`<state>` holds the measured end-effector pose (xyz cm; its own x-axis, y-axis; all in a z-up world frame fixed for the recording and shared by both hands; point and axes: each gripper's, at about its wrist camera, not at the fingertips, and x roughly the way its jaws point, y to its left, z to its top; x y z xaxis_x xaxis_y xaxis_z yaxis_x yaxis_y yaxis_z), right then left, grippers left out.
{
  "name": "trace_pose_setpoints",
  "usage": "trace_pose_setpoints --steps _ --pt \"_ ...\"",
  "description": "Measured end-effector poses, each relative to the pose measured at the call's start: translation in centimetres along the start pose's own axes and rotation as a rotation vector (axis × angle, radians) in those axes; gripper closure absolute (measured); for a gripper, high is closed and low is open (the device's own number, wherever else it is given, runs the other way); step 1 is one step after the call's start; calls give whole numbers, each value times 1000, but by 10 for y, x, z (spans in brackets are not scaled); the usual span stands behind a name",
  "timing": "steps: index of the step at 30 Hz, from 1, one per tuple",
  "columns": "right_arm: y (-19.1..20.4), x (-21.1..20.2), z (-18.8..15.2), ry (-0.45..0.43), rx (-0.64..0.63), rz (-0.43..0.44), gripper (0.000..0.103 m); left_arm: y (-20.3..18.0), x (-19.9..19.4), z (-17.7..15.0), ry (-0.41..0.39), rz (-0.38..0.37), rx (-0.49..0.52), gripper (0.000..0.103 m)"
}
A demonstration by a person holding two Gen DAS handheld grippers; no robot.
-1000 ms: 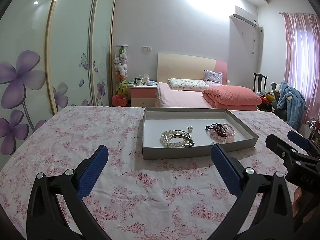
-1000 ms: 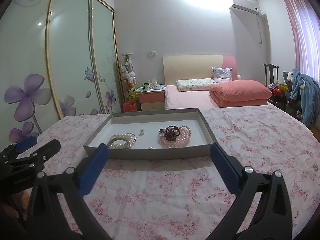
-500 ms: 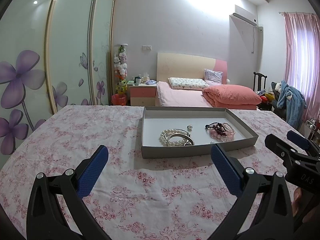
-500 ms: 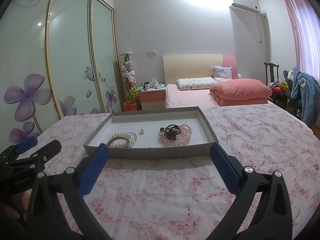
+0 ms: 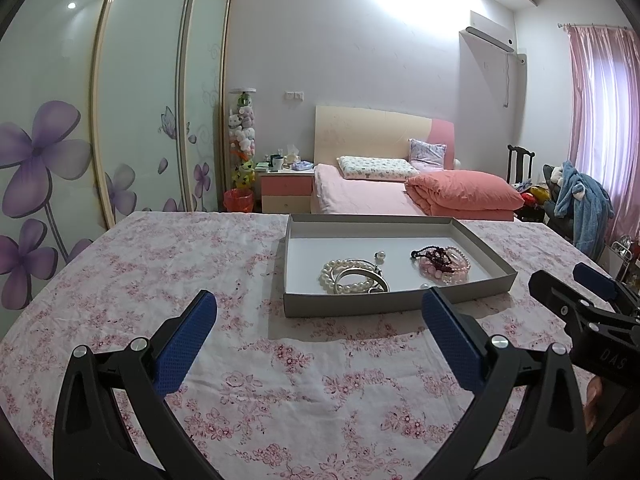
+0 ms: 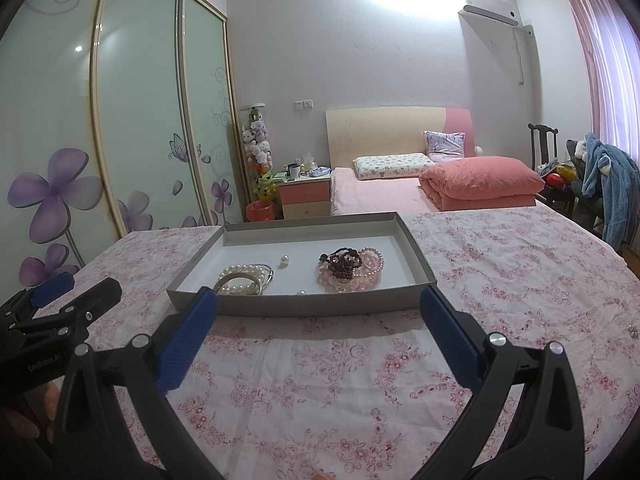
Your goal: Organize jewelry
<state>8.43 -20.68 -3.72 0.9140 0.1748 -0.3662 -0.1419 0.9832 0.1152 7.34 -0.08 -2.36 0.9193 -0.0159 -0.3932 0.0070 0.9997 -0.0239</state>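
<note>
**Both grippers wide, nothing held, jewelry sat in tray**

Left gripper (image 5: 320, 312) was spread wide, blue pads (image 5: 184, 344) well apart, nothing between them. It hovered over the floral tablecloth (image 5: 160, 264), short of the grey tray (image 5: 384, 306). Right gripper (image 6: 318, 308) same: wide, nothing gripped, its tips framing the tray's near wall (image 6: 312, 306).

Inside the tray: pearl bracelet (image 5: 352, 278) front-left, with a silver bangle (image 5: 366, 276) lying on it. Loose pearl (image 5: 380, 256) just behind them. Pink bead bracelets (image 5: 448, 268) to the right, dark red bead string (image 5: 434, 255) piled on top. Another small pearl (image 6: 301, 293) near the front wall.

One small sparkly piece (image 6: 633, 331) lay on the cloth far right, well apart from the tray; too small to identify.
</note>
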Motion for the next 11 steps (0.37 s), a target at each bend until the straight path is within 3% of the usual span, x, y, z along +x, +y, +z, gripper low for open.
trace_pose_setpoints --steps 11 --pt "1 0 -2 2 5 0 4 1 1 -3 9 -3 -8 2"
